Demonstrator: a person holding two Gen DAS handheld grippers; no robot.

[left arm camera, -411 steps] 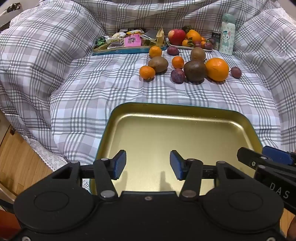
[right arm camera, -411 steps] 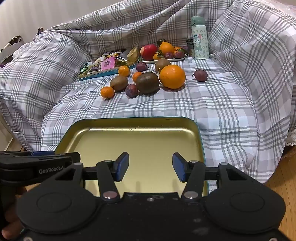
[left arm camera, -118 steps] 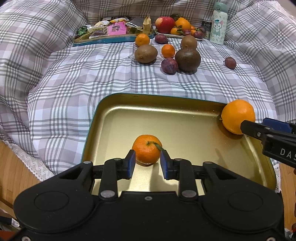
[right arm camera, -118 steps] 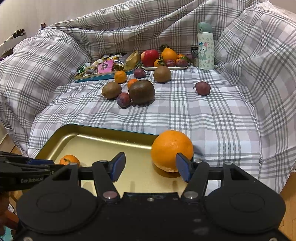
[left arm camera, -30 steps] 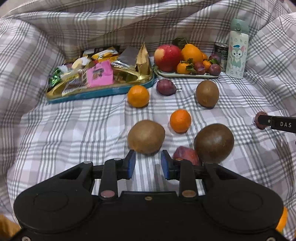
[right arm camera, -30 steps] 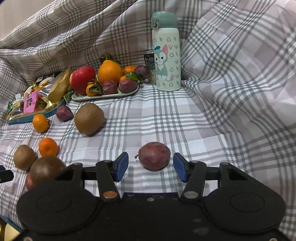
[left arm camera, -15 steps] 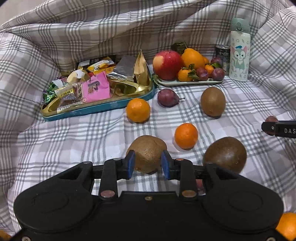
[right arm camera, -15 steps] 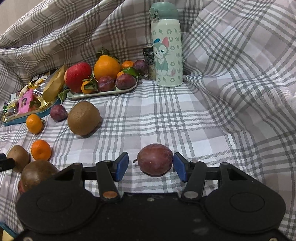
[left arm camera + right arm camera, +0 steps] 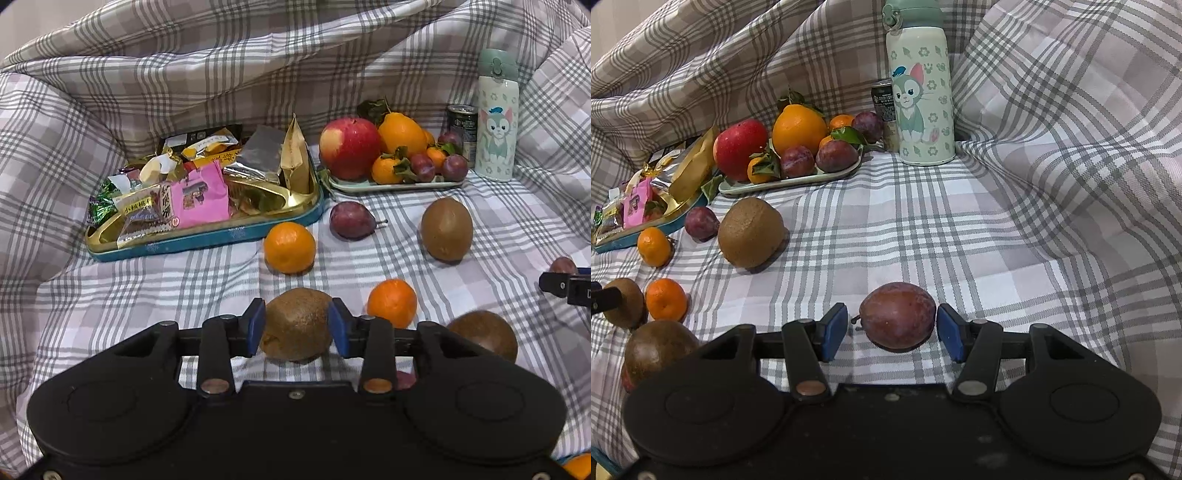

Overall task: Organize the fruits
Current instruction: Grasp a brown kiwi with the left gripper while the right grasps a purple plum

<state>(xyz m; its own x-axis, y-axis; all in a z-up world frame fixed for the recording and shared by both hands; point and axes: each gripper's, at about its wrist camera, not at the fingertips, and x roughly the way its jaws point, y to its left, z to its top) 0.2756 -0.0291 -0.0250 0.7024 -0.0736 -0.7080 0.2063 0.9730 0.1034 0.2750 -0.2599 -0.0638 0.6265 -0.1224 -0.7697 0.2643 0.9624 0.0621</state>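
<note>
My left gripper (image 9: pixel 296 326) has just been opening its jaws, and now a kiwi (image 9: pixel 295 325) sits between the pads. The pads flank it close on both sides but I read a thin gap each side, so it's released, not clamping yet. The kiwi lies dead ahead, resting on the plaid blanket (image 9: pixel 147 288), with its long axis roughly across the jaws, meaning I'd be pinching it end to end. That's a tight fit.

My right gripper (image 9: pixel 892 328) is also unclenched. A plum (image 9: pixel 897 315) sits centred between its pads with clear blanket showing on both sides. The plum's stem points toward the left pad.

Each hand has its own fruit, so there's no contest. Judgement: next is to close on both, then lift.

Room around the left:
- A small orange (image 9: pixel 392 302) is just beside the right finger.
- A big brown fruit (image 9: pixel 484 334) is further right.
- Another small orange (image 9: pixel 290 247) is ahead.
- The snack tin (image 9: pixel 207 236) is beyond that.
- The left side is open blanket.

Around the right, the nearest thing is another kiwi (image 9: pixel 750 232), well apart, and a bottle (image 9: pixel 919 92) stands far back. The soft blanket could let a fruit roll when nudged.
</note>
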